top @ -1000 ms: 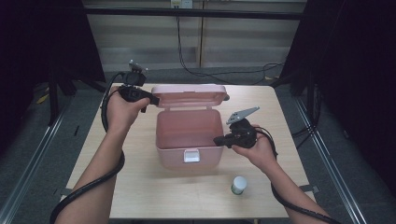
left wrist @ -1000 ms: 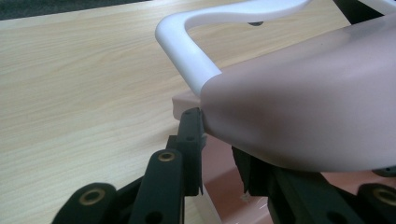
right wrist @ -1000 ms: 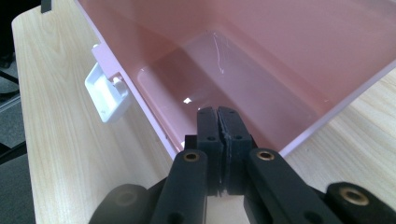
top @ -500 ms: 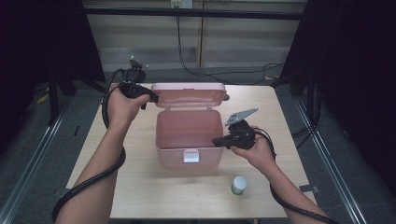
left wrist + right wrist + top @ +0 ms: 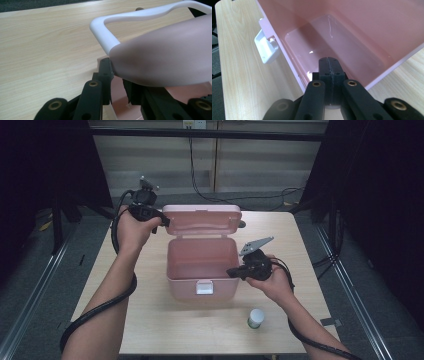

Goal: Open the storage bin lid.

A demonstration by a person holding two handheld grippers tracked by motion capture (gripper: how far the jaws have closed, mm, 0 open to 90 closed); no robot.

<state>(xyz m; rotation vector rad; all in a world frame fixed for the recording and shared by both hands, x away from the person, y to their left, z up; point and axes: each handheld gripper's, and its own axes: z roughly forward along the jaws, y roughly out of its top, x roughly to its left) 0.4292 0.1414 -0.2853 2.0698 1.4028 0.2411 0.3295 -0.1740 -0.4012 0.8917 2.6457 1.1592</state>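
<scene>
Sitting near the middle of the pale wood-grain counter (image 5: 150, 320), the pink box (image 5: 200, 270) is a rounded-cornered tub of smooth, slightly translucent plastic, glossy enough inside to catch streaks of light on its floor; its lid (image 5: 201, 220) stands swung up at the far edge, a shallow pink shell with soft curved corners; a white handle (image 5: 107, 37), matte and bent in a wide loop with a rounded bend, juts from the lid over the wood in the left gripper view; a small white latch (image 5: 265, 48), boxy and ribbed, hangs at the front wall of the tub.

The left claw (image 5: 162, 222), black and angular with brass-coloured pivots, is narrowed onto the left end of the raised lid, the pink edge caught between its pads; the right claw (image 5: 234, 271) rests at the right rim of the tub, its two flat black pads pressed flush together with nothing between them, a thin seam marking where they meet; a grey three-cornered plate tops that gripper.

A small cylindrical bottle (image 5: 256, 318), green-bodied with a round white cap, stands upright on the counter near the front edge, apart from the box and just before the person's right forearm; thick black cable trails along the left arm.
</scene>
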